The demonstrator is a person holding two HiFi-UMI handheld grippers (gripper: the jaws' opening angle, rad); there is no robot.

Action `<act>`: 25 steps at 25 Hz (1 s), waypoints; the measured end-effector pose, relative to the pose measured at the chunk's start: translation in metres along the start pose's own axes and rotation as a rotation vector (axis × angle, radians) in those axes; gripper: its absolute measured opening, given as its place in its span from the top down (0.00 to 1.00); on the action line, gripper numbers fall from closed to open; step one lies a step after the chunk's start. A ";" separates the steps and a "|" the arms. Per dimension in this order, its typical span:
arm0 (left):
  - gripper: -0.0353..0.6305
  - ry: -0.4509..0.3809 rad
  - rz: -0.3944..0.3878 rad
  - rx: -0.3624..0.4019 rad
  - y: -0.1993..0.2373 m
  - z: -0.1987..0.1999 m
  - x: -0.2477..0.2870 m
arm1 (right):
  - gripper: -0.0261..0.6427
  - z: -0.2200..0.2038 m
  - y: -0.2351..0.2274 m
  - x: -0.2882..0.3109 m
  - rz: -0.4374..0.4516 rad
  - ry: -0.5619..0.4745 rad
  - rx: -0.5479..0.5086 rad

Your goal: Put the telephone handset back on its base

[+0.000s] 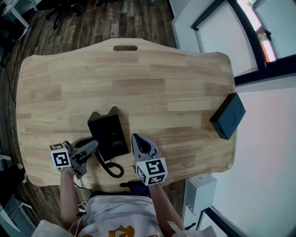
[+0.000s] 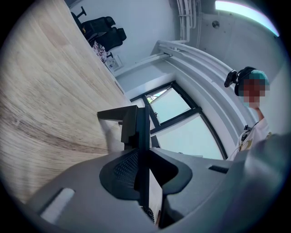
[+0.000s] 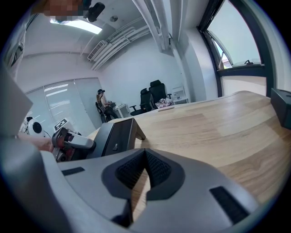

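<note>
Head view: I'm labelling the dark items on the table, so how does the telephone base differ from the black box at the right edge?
The telephone base lies close to the person's side of the table; the black box sits far off at the right edge. The base is elongated, with two prongs at its far end; the box looks squarer and plain. A coiled cord lies by the base; none shows by the box. Both are black and rest on the wooden table.

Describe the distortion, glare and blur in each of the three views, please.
Head view: even light, fairly sharp, but the table edges bow and the window is burnt out. Left gripper view: strong fisheye with dark corners, glare from the ceiling light, and the left tool close up is soft. Right gripper view: the same fisheye, a bright strip light, the right tool blurred.
</note>
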State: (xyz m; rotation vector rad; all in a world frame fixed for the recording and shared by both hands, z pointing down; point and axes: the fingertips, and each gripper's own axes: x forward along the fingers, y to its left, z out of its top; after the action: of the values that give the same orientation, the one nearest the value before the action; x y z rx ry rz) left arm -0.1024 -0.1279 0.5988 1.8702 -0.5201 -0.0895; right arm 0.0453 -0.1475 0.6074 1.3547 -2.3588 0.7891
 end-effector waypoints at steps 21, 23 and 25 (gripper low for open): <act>0.84 -0.015 0.111 0.092 0.012 0.000 -0.001 | 0.95 -0.001 0.000 0.001 0.001 -0.005 0.012; 0.84 -0.023 0.125 0.095 0.013 0.000 -0.001 | 0.95 -0.001 -0.002 0.000 0.001 -0.003 0.011; 0.80 -0.028 0.147 0.093 0.016 0.001 -0.001 | 0.95 -0.001 -0.003 -0.001 -0.001 -0.002 0.011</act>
State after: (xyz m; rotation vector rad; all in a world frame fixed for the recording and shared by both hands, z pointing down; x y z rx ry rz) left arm -0.1088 -0.1321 0.6134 1.9172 -0.6900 0.0064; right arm 0.0481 -0.1475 0.6088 1.3615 -2.3585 0.8018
